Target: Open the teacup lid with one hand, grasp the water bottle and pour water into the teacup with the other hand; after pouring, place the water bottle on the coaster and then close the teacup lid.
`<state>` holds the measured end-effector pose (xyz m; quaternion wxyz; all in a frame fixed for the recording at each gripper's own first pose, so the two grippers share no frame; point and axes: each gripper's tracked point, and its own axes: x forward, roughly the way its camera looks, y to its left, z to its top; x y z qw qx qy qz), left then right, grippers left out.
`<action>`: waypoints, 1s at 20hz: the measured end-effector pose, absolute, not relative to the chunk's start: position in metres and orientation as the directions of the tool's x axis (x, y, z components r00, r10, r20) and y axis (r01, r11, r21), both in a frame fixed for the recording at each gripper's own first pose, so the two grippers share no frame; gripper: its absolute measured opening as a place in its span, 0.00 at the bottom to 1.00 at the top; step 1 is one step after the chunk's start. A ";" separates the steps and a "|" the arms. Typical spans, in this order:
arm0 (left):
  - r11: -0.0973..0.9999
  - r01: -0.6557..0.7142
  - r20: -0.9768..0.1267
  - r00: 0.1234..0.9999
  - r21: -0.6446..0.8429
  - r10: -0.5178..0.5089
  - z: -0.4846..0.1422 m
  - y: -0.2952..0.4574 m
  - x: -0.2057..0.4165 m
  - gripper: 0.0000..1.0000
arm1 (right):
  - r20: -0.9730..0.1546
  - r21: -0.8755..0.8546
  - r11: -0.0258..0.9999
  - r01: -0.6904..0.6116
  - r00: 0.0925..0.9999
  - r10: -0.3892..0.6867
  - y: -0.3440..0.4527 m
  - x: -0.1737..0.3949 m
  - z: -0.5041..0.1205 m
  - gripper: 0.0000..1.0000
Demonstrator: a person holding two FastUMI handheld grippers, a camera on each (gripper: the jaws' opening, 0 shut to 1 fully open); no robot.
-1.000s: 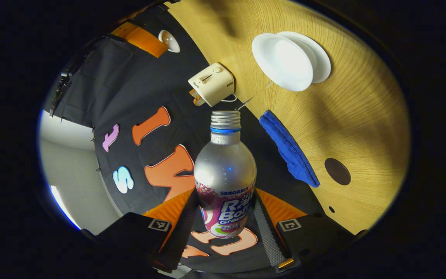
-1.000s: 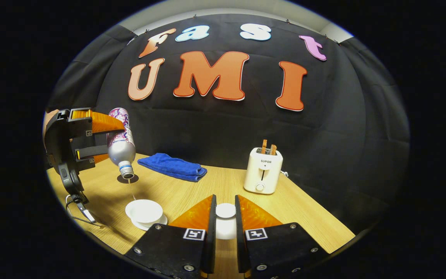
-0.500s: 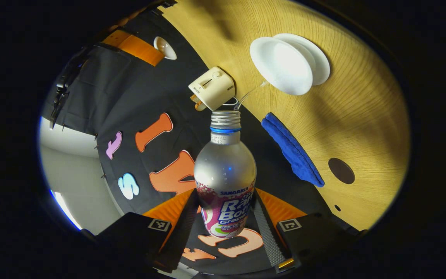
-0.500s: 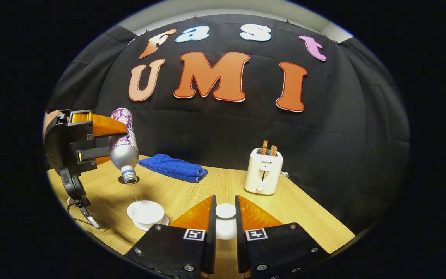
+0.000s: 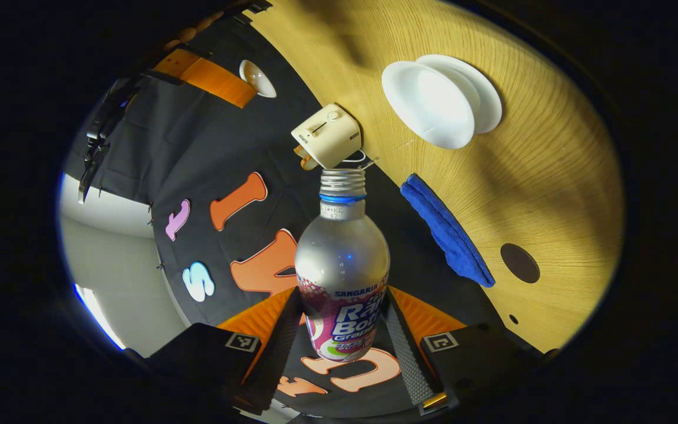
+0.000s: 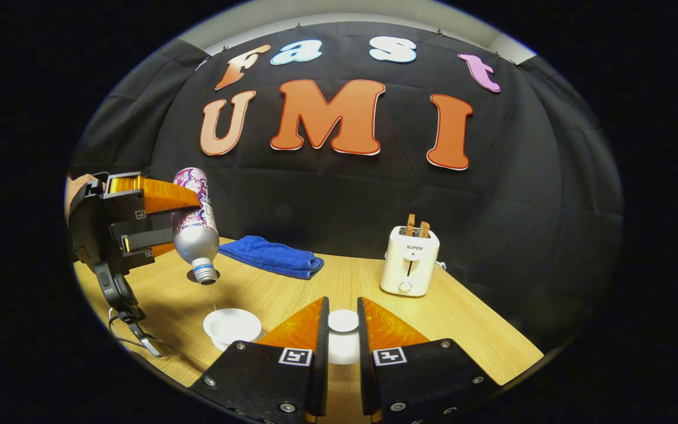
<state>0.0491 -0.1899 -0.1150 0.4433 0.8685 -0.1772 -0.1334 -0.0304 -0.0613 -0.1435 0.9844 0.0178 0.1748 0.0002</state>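
Lid (image 6: pixel 343 321) off, pinched in my right gripper (image 6: pixel 342 330), left gripper (image 5: pixel 342 335) clamps the water bottle (image 5: pixel 342 271) tipped over the teacup (image 6: pixel 232 325), so 2 steps remain: bottle to coaster (image 5: pixel 519 263), lid back on.

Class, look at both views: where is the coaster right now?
The dark round coaster lies on the table, left in the right gripper view, behind the tilted bottle's mouth, beside the blue towel.
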 end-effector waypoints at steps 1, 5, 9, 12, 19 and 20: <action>-0.538 -0.189 -0.071 0.902 0.822 -0.426 -0.115 -0.190 0.049 0.83 | -0.344 0.036 0.999 0.002 0.939 0.011 -0.059 -0.031 -0.144 0.24; -0.478 -0.225 -0.027 0.885 0.849 -0.465 -0.111 -0.194 0.043 0.86 | -0.337 0.059 0.998 -0.012 0.941 0.031 -0.051 -0.029 -0.140 0.23; -0.349 -0.233 0.039 0.875 0.908 -0.483 -0.088 -0.194 0.045 0.87 | -0.322 0.080 0.996 -0.027 0.945 0.051 -0.041 -0.024 -0.135 0.23; -0.232 -0.206 0.076 0.880 0.951 -0.468 -0.081 -0.180 0.042 0.87 | -0.321 0.089 0.995 -0.036 0.945 0.063 -0.035 -0.021 -0.133 0.23; 0.174 -0.076 0.126 0.947 0.982 -0.297 -0.069 -0.122 0.062 0.80 | -0.310 0.112 0.991 -0.079 0.944 0.110 -0.012 -0.015 -0.126 0.24; 0.225 -0.062 0.125 0.952 0.972 -0.280 -0.072 -0.118 0.065 0.84 | -0.306 0.112 0.991 -0.080 0.946 0.111 -0.010 -0.014 -0.124 0.23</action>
